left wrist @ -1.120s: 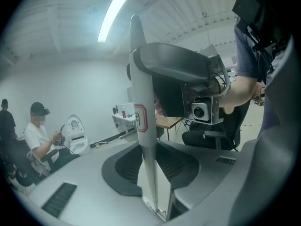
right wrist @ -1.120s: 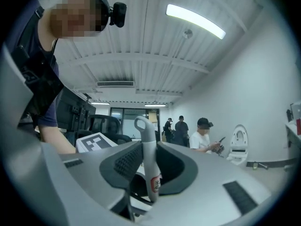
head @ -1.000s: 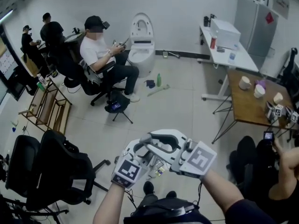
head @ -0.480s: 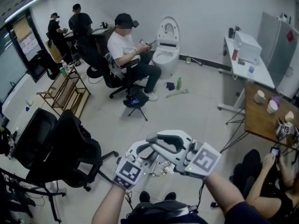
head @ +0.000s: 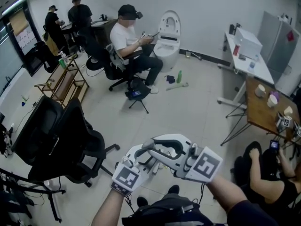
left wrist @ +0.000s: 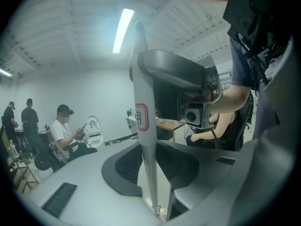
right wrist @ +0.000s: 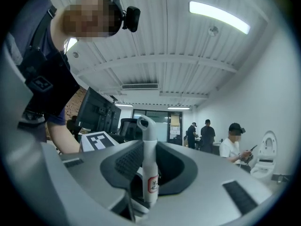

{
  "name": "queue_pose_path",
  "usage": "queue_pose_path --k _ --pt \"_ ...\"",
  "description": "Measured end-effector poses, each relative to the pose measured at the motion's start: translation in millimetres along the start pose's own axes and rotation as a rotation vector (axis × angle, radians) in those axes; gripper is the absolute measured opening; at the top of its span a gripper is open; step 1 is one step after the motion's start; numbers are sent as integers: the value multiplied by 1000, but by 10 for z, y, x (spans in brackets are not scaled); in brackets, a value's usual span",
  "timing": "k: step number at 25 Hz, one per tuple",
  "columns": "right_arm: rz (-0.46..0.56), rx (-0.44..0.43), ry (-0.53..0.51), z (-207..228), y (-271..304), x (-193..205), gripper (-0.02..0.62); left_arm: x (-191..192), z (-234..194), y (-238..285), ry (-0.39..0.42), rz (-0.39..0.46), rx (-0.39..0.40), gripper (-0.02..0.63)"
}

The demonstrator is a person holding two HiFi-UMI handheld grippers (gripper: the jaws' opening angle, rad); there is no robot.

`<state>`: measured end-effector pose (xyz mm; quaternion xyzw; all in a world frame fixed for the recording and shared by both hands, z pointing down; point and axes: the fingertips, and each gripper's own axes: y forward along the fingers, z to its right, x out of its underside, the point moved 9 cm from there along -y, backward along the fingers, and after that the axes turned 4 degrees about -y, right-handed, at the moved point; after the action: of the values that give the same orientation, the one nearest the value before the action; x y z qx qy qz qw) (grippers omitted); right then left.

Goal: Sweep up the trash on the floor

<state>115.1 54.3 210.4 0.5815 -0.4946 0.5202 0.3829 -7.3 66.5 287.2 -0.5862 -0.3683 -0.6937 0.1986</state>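
Held both grippers close together, low and near in the head view, with the left gripper point(head: 140, 157) just left of the right gripper point(head: 161, 149). Clamped the left gripper point(left wrist: 153, 167) on a pale pole point(left wrist: 142, 107) with a red label, upright between the pads, both pads closed against it. Had just been closing the right gripper point(right wrist: 150, 167) on a white handle point(right wrist: 148, 142) with a looped top and a red label, its pads pressed to the sides. Could not tell whether pole and handle were one thing or two. Saw the trash lying on the floor point(head: 197, 121) far ahead, just right of the toilet point(head: 168, 32): a green bottle point(head: 179, 76), a dark rag point(head: 170, 79) touching or just beside it on the left, a pale stick point(head: 177, 85) just nearer. Faced a seated person point(head: 129, 41) left of the toilet, with a small black stand point(head: 137, 94) near the feet. Had black chairs point(head: 70, 140) near on the left, a wooden rack point(head: 63, 84) farther back and two people point(head: 77, 15) at the far left wall. Had a white desk point(head: 244, 55) far right, a wooden table point(head: 261, 112) with cups point(head: 260, 91) nearer on the right, and another seated person point(head: 270, 173) at the near right edge
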Motion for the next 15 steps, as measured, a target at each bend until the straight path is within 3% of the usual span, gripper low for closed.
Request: queue_pose_path --k 10,15 --pt "10 6 7 -851 634 -154 103 282 -4 -1039 -27 23 11 89" --pt "3 -60 28 -1310 1018 -201 103 489 4 -1705 -33 34 -20 89"
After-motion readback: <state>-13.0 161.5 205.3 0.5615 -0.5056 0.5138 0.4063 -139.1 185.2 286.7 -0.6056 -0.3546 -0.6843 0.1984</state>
